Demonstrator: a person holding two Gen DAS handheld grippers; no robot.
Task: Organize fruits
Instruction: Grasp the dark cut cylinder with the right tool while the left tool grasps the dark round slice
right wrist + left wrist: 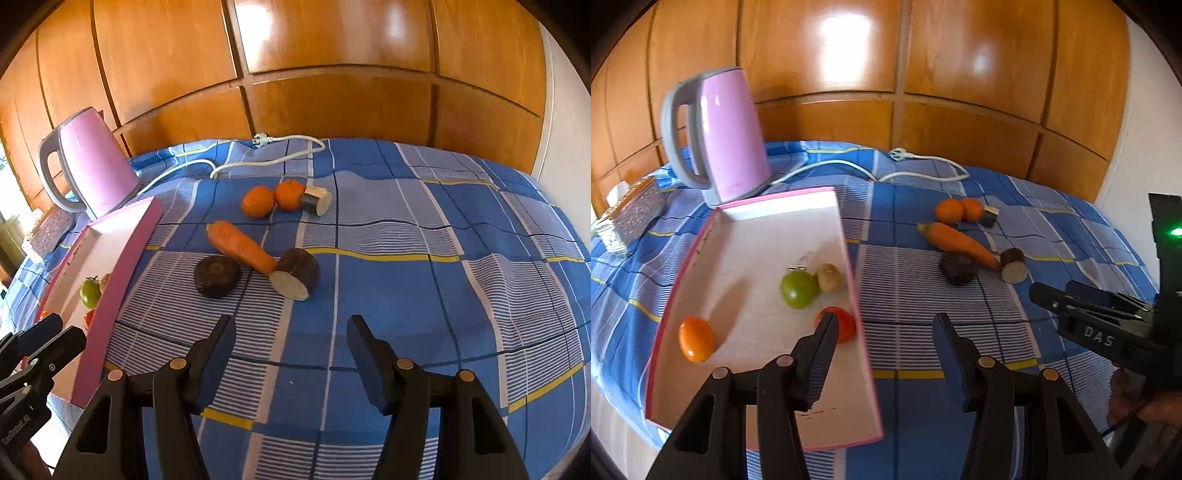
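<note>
A white tray with a pink rim (750, 258) holds an orange fruit (696, 339), a green fruit (798, 290), a kiwi (828, 277) and a red tomato (846, 323). My left gripper (884, 332) stands open and empty, straddling the tray's right rim just in front of the tomato. To the right on the blue checked cloth lie two oranges (258, 201), a carrot (242, 245), a dark round fruit (217, 277) and two cut dark root pieces (295, 277). Short of the carrot, my right gripper (291, 328) hovers open with nothing between its fingers.
A pink kettle (720, 136) stands behind the tray, its white cord (280, 147) trailing across the back of the cloth. A glass jar and a patterned box (635, 214) sit at far left. Wooden cabinet doors close the back. A hand (1126, 402) shows at lower right.
</note>
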